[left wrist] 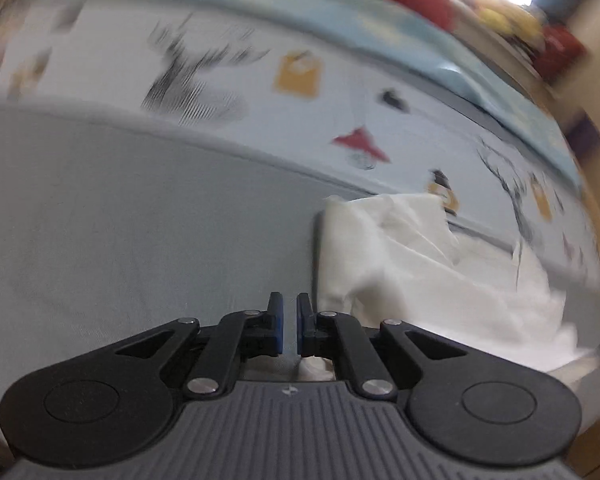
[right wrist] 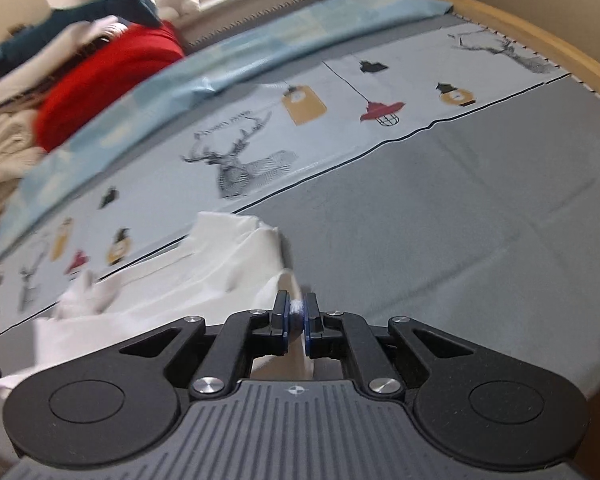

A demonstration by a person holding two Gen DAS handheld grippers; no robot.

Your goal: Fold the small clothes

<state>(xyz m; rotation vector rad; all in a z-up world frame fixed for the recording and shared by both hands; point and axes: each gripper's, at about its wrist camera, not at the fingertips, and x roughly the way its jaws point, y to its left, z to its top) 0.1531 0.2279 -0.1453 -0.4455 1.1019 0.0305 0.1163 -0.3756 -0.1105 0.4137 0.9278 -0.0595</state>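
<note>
Cloth [right wrist: 204, 276], soft, white and crumpled, lies on the smooth grey bed sheet [right wrist: 460, 216], stretching leftward from the right gripper [right wrist: 296, 312], which pinches its edge. Left gripper [left wrist: 290, 322] is nearly closed, holding nothing.

The left gripper [left wrist: 290, 326] points forward and low, its blue-padded fingers nearly together with a narrow empty gap between them; the right gripper [right wrist: 296, 320] is pinched tight on a white fold of cloth
</note>
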